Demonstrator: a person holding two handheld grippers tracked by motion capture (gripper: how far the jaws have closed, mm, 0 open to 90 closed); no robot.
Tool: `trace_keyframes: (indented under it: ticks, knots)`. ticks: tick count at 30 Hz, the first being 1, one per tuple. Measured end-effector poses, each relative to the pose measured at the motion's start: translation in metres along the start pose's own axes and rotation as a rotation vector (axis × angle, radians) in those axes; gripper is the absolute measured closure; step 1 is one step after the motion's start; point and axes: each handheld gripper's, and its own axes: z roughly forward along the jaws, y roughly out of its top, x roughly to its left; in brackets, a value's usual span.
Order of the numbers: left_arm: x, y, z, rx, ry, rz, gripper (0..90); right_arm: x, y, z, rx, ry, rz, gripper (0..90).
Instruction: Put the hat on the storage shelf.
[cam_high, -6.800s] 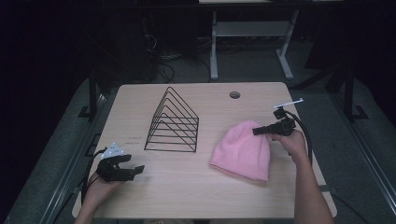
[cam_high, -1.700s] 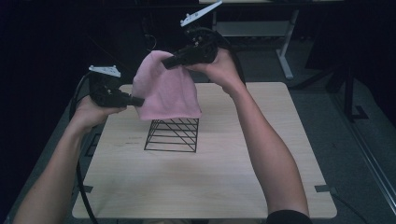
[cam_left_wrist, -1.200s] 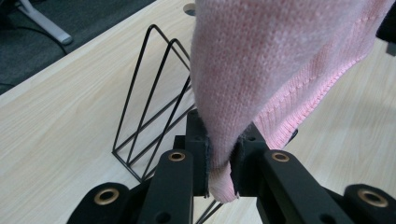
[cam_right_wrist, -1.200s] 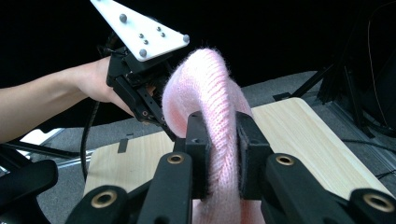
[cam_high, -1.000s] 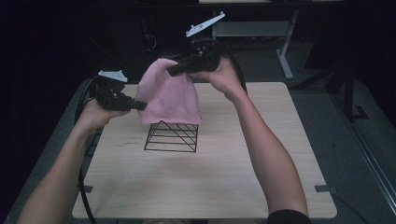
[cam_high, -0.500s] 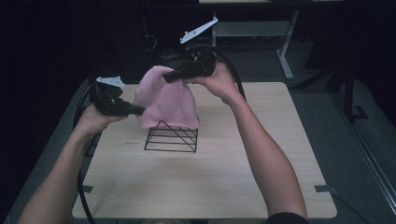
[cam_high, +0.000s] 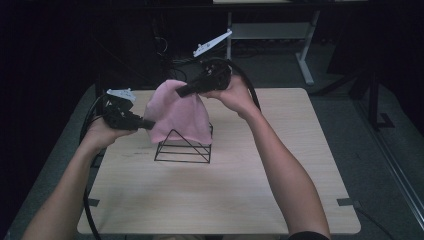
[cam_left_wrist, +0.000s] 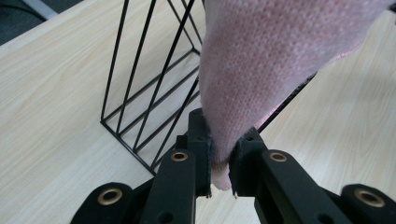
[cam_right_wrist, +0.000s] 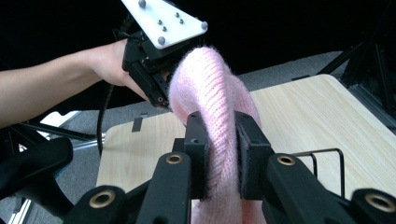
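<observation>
High view: pink knit hat (cam_high: 180, 114) held above the wire rack (cam_high: 182, 147) on the table (cam_high: 220, 195), draping step; next, lower it onto the rack's peak. Left tongs (cam_high: 150, 123) level at its lower edge, right tongs (cam_high: 181, 92) raised at its top.
Left gripper view: left tongs (cam_left_wrist: 220, 154) clamped on the hem.
Right gripper view: right tongs (cam_right_wrist: 219, 149) clamped on a knit fold.

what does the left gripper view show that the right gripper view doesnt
The left gripper view alone shows the slanted bars of the black wire rack running down to its base on the table. The right gripper view alone shows the left gripper, its grey plate and the hand holding it. Both show the pink knit hat pinched between that view's own black jaws.
</observation>
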Motion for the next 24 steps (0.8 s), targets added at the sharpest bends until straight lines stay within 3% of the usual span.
trace_keyframes:
  ticks: [5,14,19,24]
  knots:
    - [-0.001,-0.001,0.003,0.023,0.009,0.016,81.7,-0.001,-0.005,0.002,0.005,0.000,0.010,76.6]
    - [0.001,-0.012,0.008,0.025,0.008,-0.008,81.7,-0.001,-0.012,0.011,0.021,0.012,0.012,76.3]
    - [0.001,-0.014,0.008,0.052,0.025,0.004,81.7,-0.001,-0.016,0.017,0.026,0.023,0.020,76.0]
    - [0.002,-0.018,0.012,0.044,0.020,-0.003,81.7,0.000,-0.023,0.018,0.023,0.019,0.024,75.8]
